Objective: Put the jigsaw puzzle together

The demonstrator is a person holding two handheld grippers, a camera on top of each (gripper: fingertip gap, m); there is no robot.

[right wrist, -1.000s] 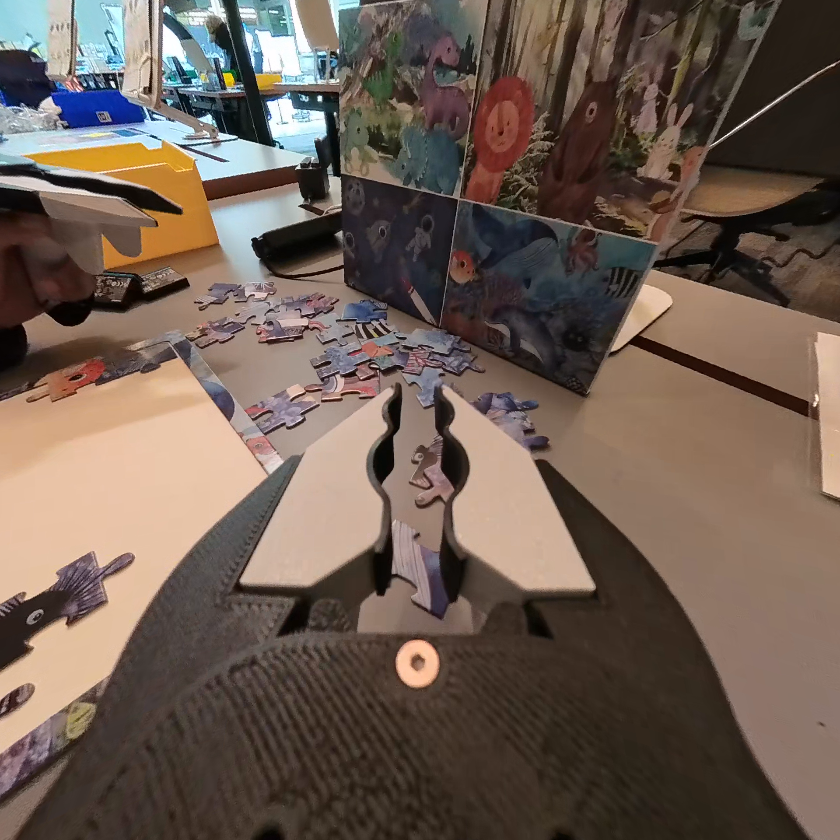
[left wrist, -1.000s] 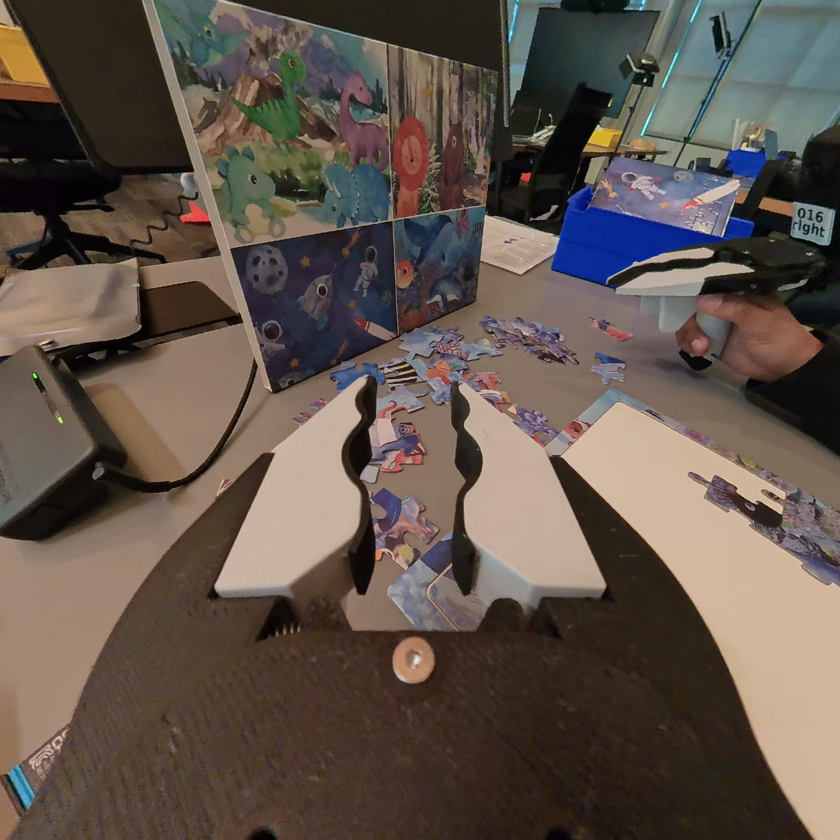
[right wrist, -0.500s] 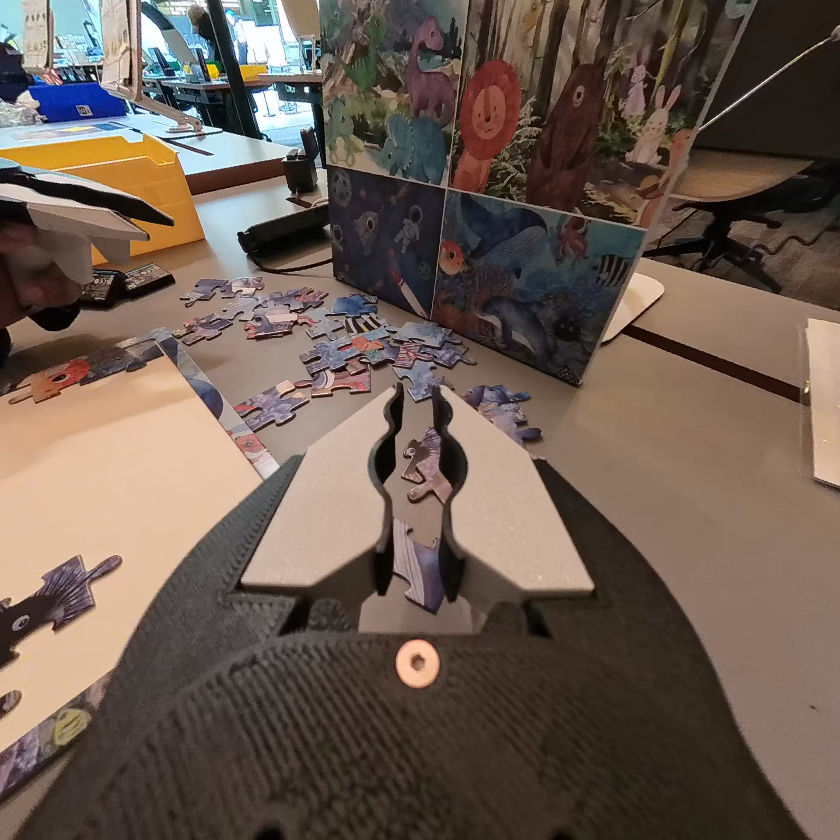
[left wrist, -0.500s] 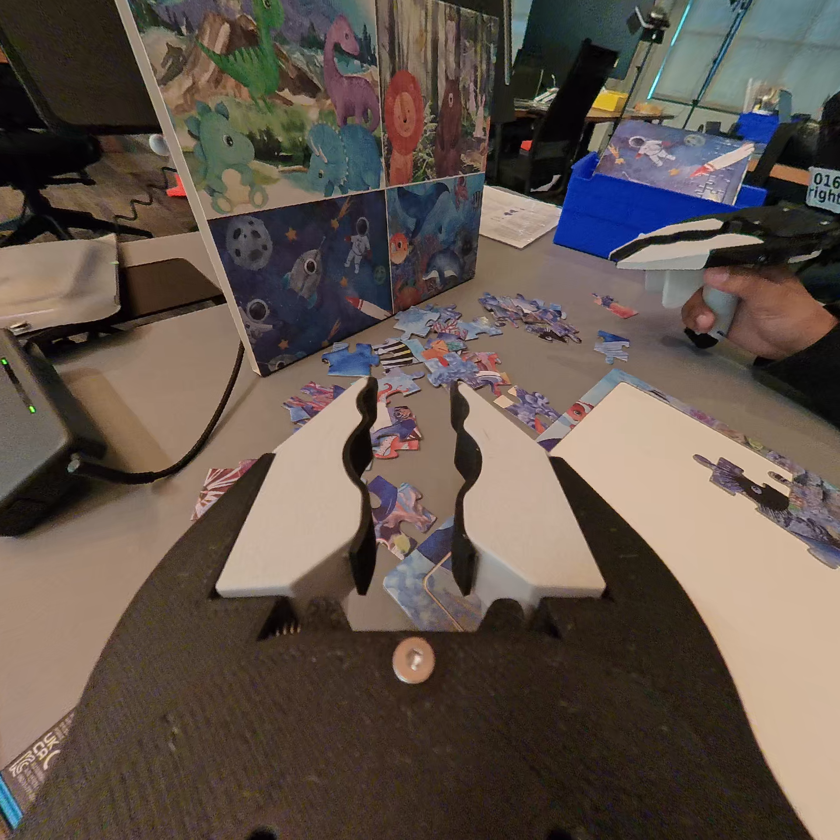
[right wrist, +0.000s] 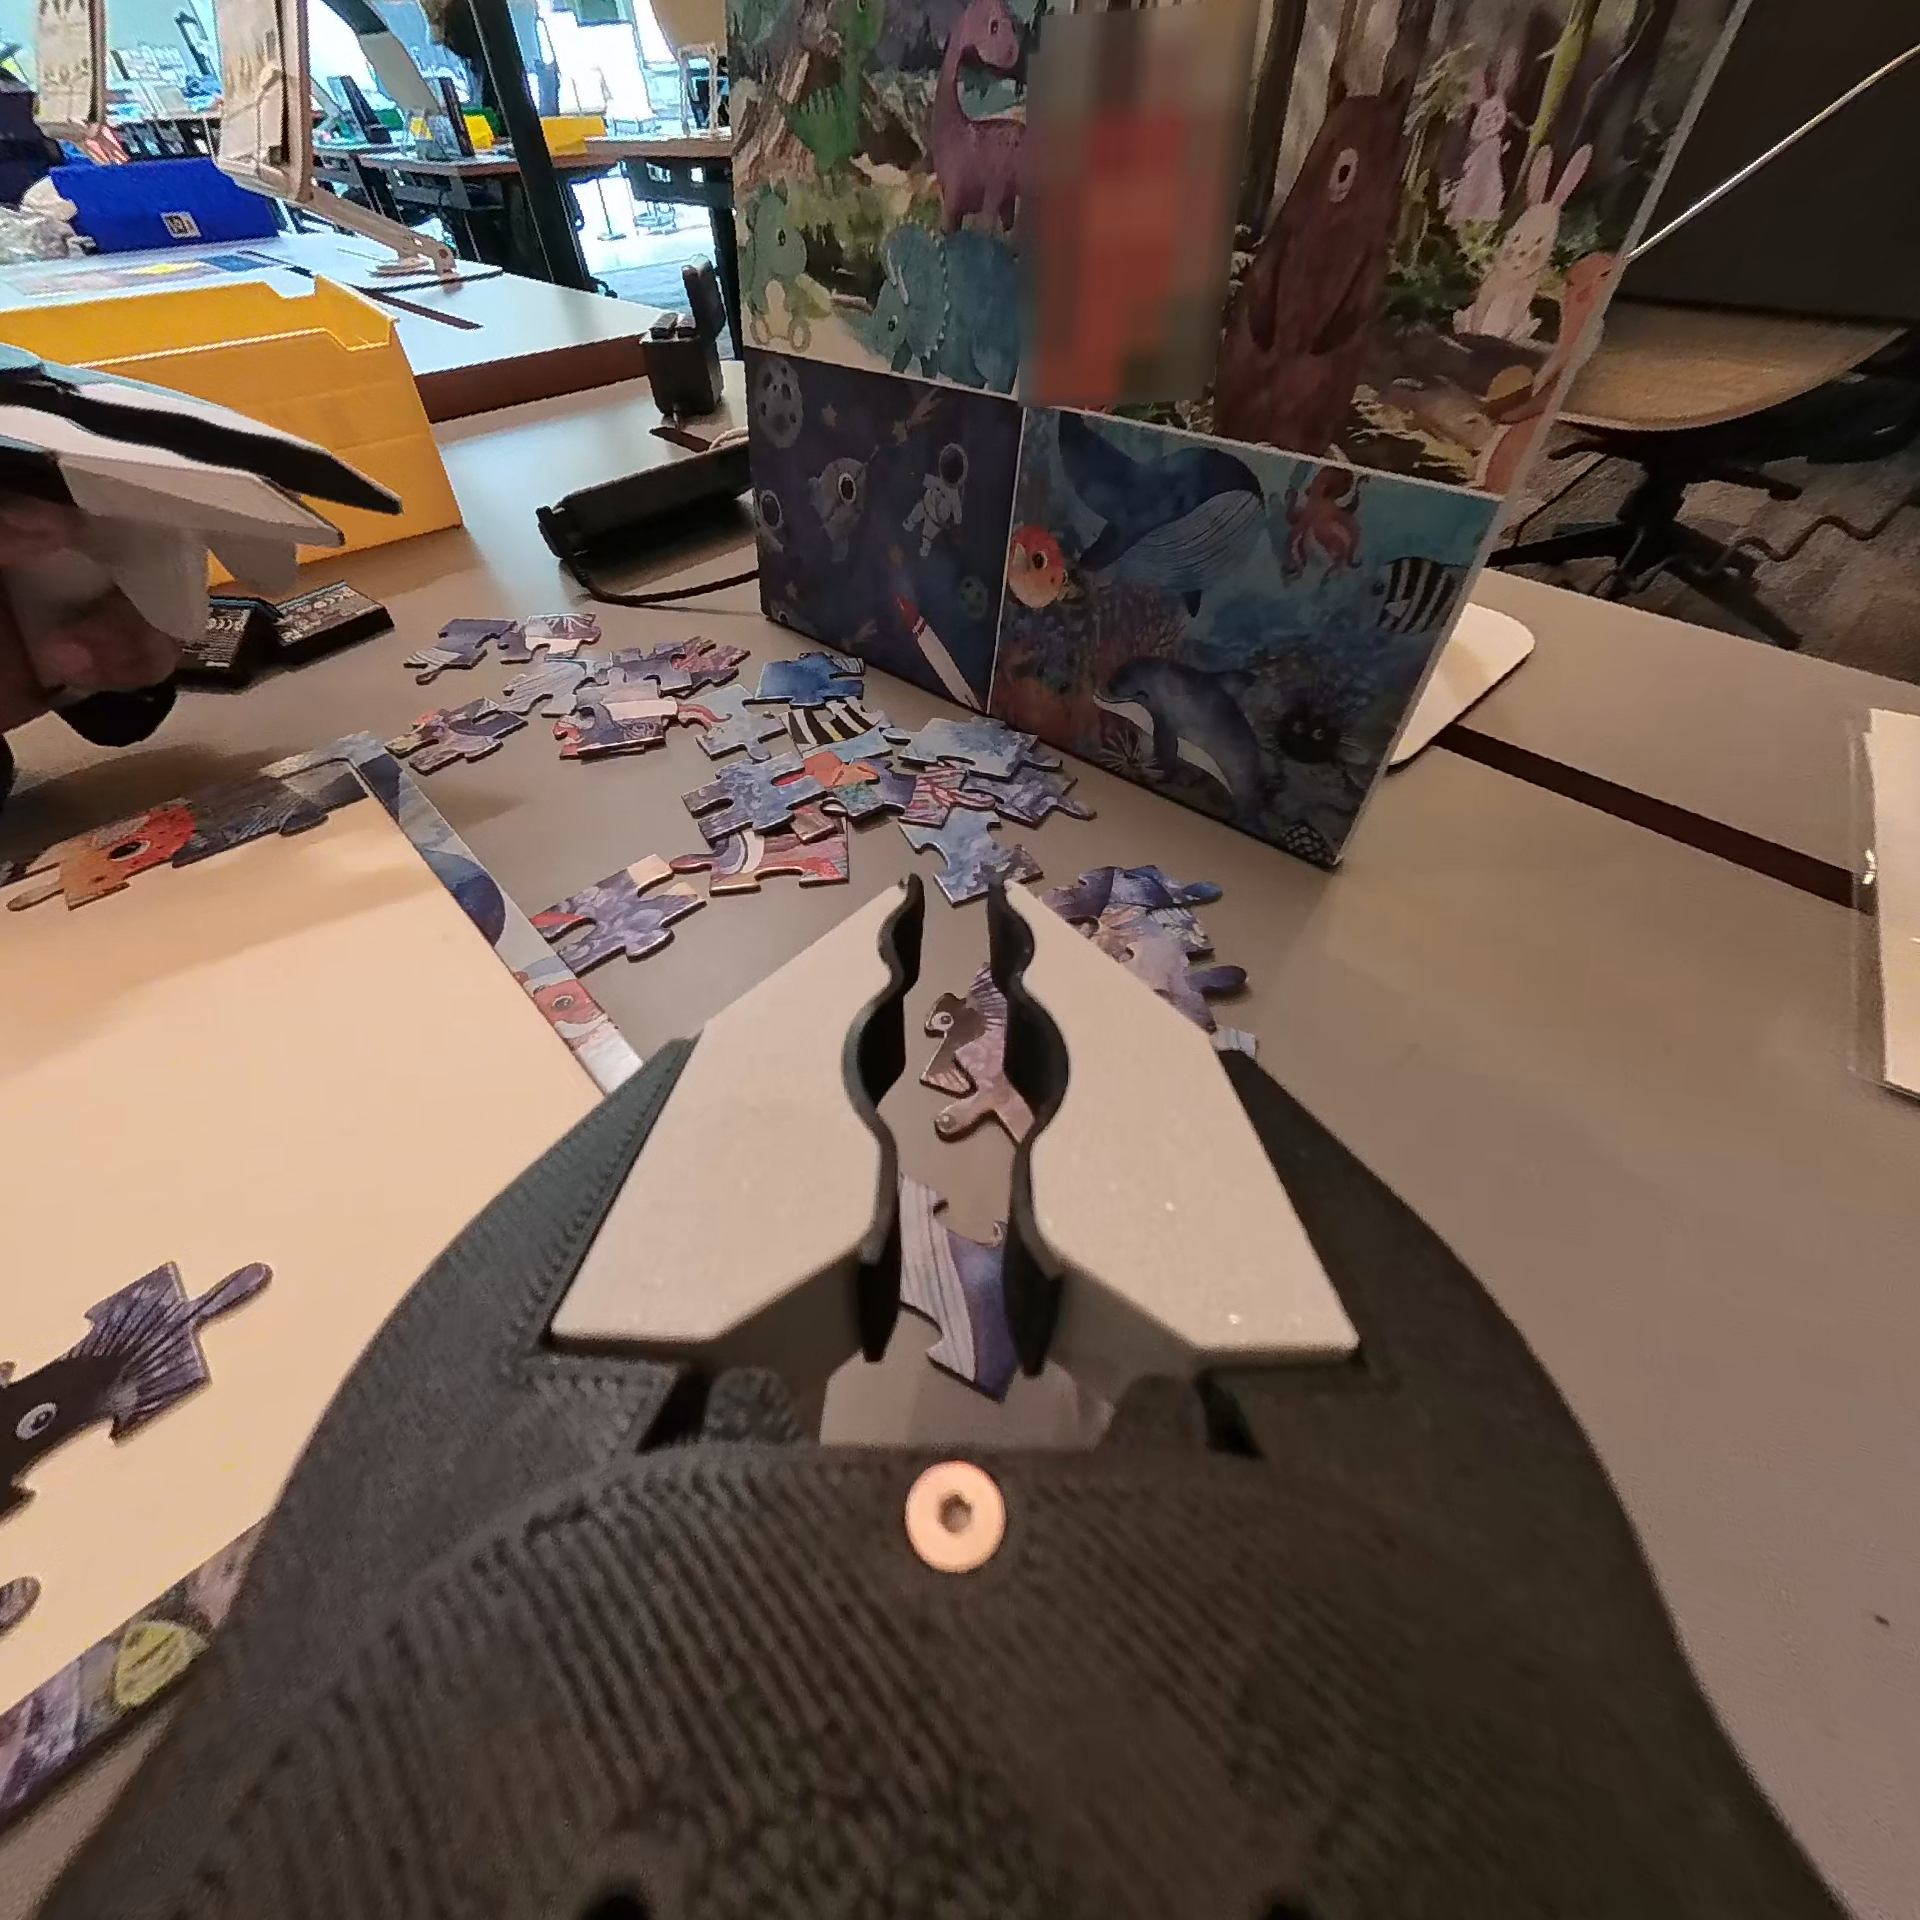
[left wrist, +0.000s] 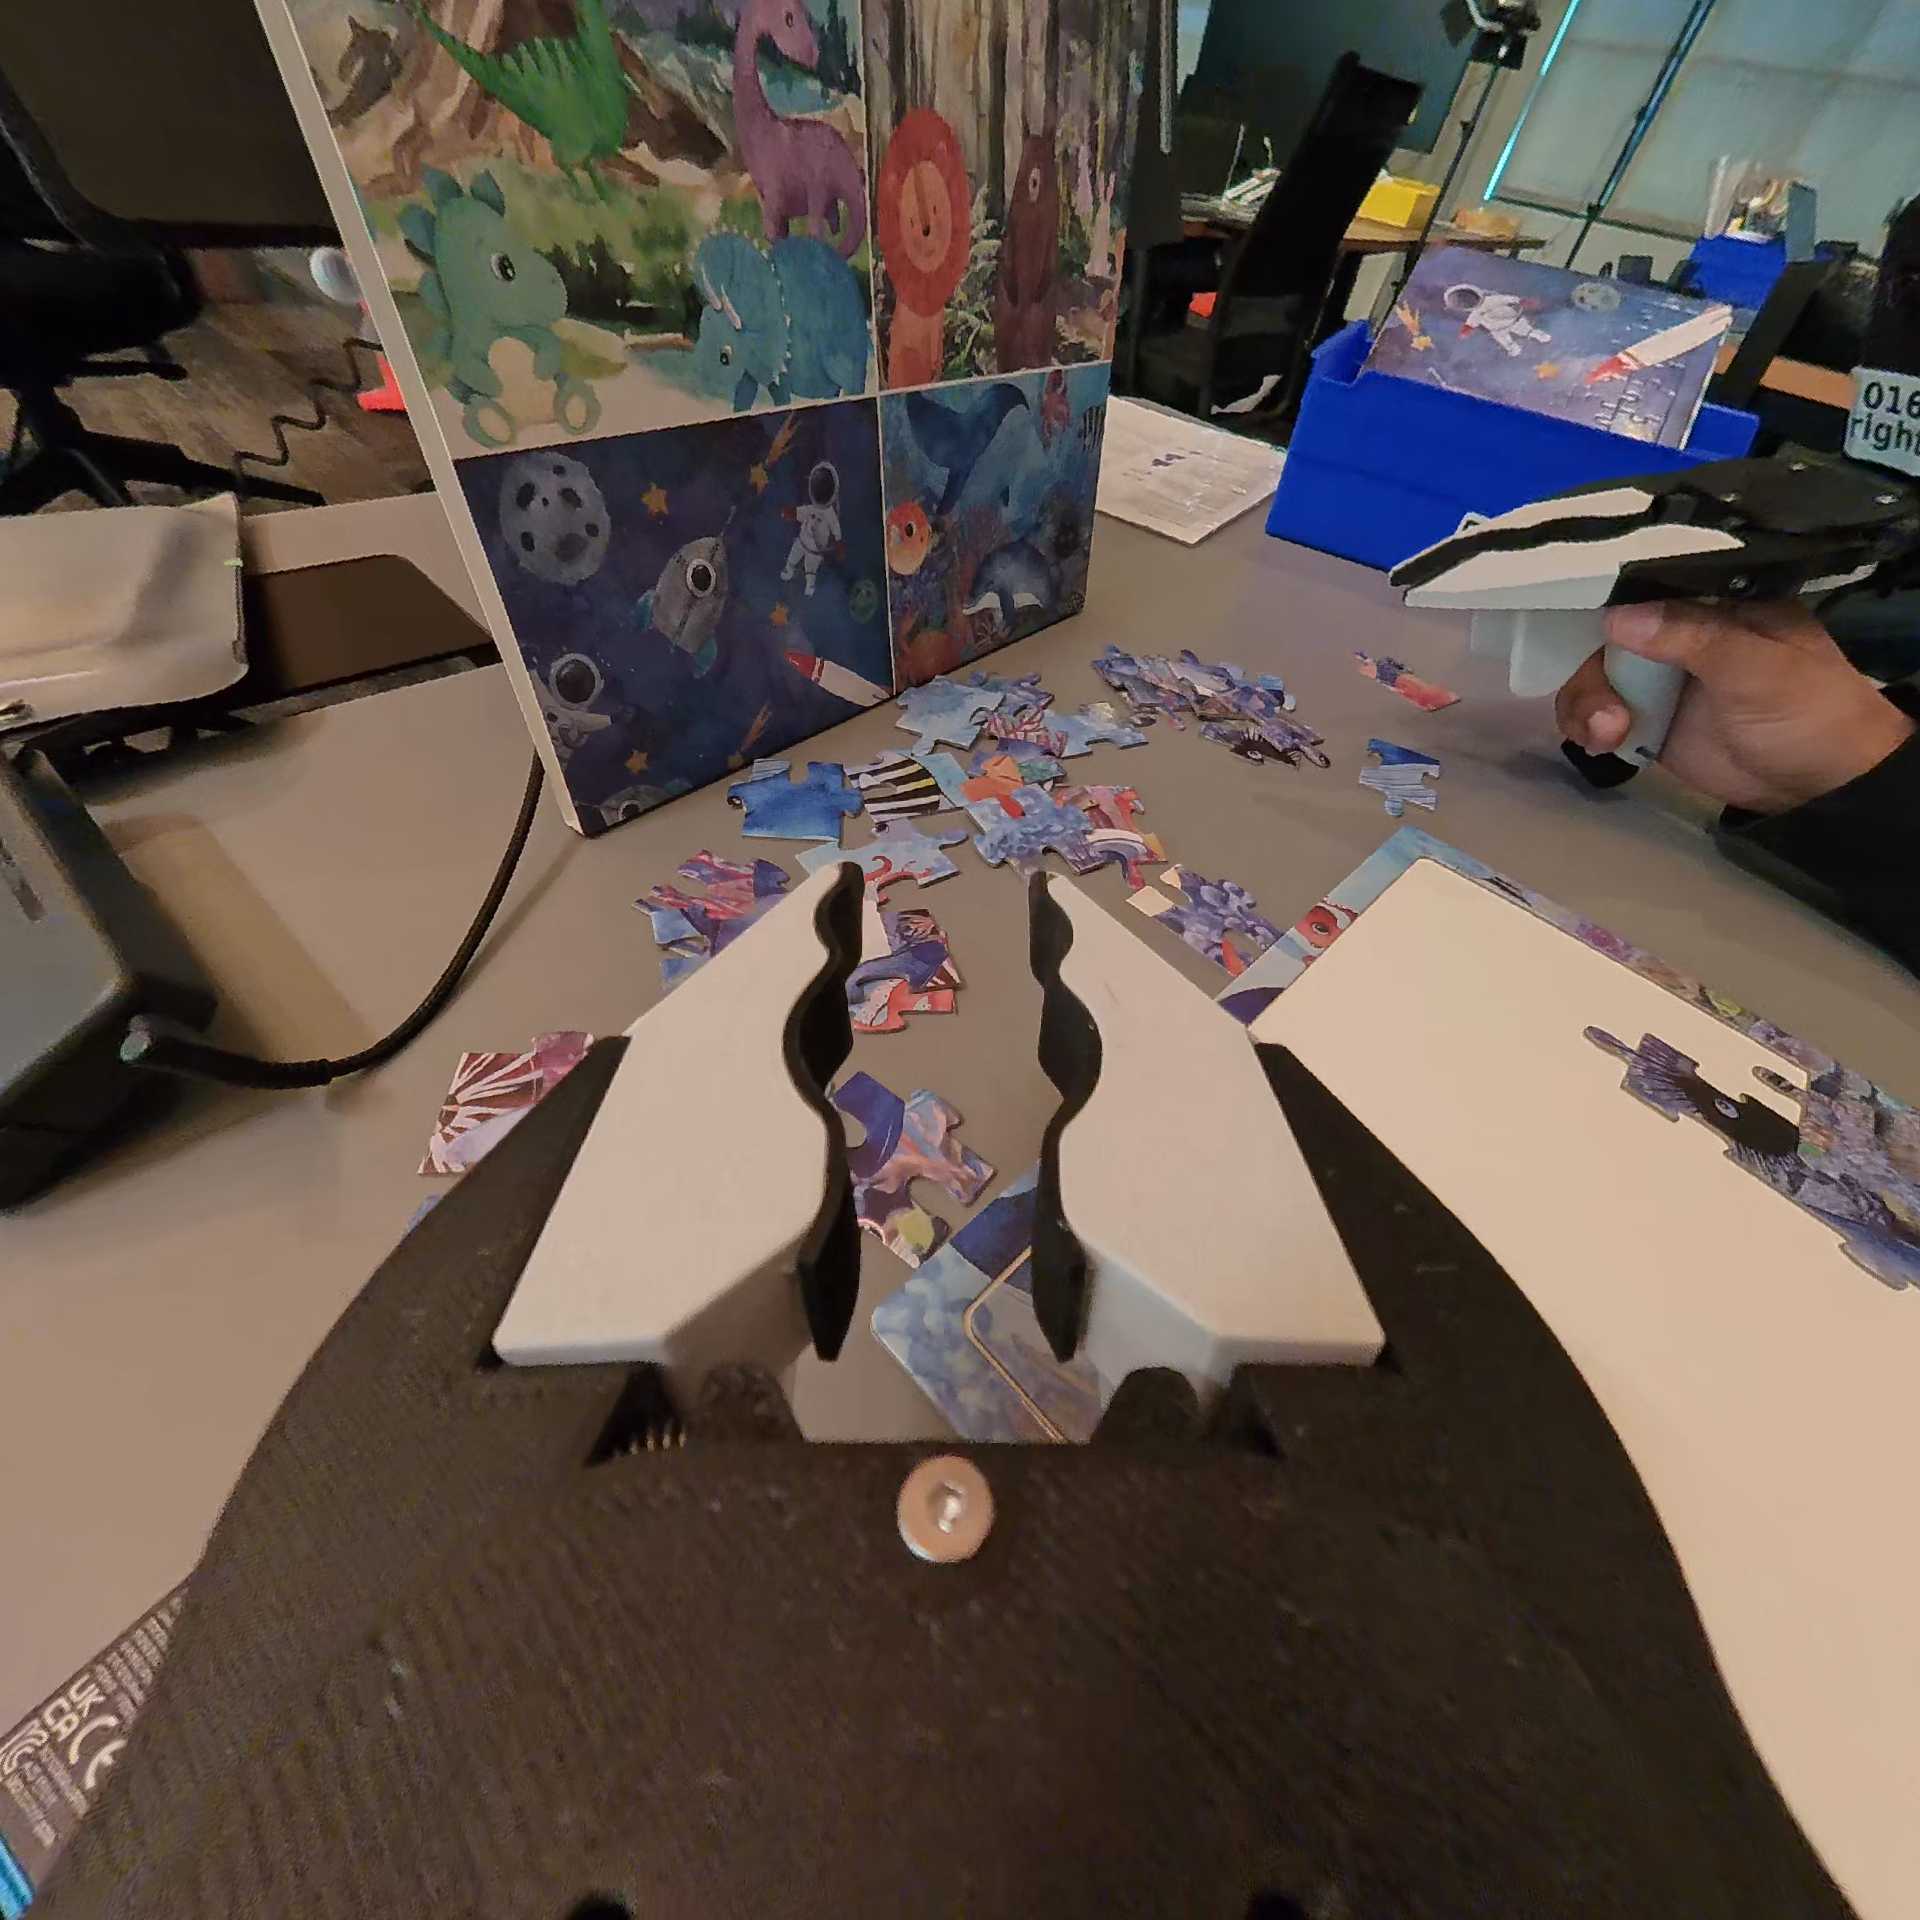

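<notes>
The right gripper (right wrist: 954, 902) pinched a blue piece (right wrist: 961, 1283), its lower part hidden by the fingers. The left gripper (left wrist: 943, 888) hung parted, empty. Only its view showed the blue bin (left wrist: 1455, 462); loose pieces (left wrist: 997, 790) littered the table (left wrist: 312, 935).

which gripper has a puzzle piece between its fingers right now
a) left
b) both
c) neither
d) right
d: in the right wrist view a blue striped puzzle piece sits clamped between the right gripper fingers, while the left gripper is open, with only loose pieces on the table showing through its gap.
</notes>
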